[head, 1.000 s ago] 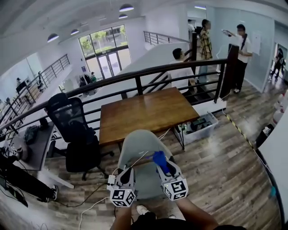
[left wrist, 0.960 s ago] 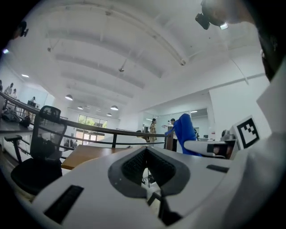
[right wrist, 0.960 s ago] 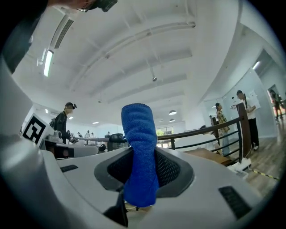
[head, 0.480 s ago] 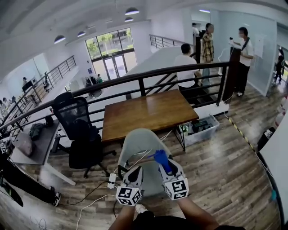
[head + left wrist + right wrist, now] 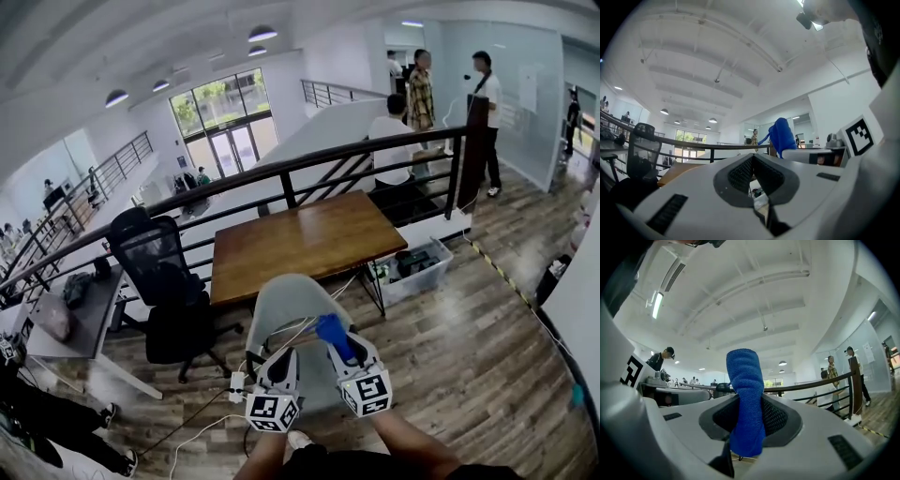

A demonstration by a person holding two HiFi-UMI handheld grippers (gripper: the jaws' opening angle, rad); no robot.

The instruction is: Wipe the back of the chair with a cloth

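A pale grey chair (image 5: 291, 309) stands just in front of me, its back turned toward me, tucked at the wooden table (image 5: 300, 242). My right gripper (image 5: 339, 352) is shut on a blue cloth (image 5: 331, 333), which sticks up between its jaws (image 5: 746, 399) and rests near the chair back's right side. My left gripper (image 5: 278, 367) is beside it, jaws closed with nothing between them; the left gripper view looks upward and shows the blue cloth (image 5: 782, 137) off to the right.
A black mesh office chair (image 5: 164, 281) stands left of the table. A dark railing (image 5: 309, 169) runs behind it. A grey bin (image 5: 412, 267) sits by the table's right leg. White cables and a power strip (image 5: 234, 382) lie on the wood floor. People stand at the far right (image 5: 422, 94).
Both grippers stay at the chair back; the head view has shifted slightly, and the people in the background have moved a little.
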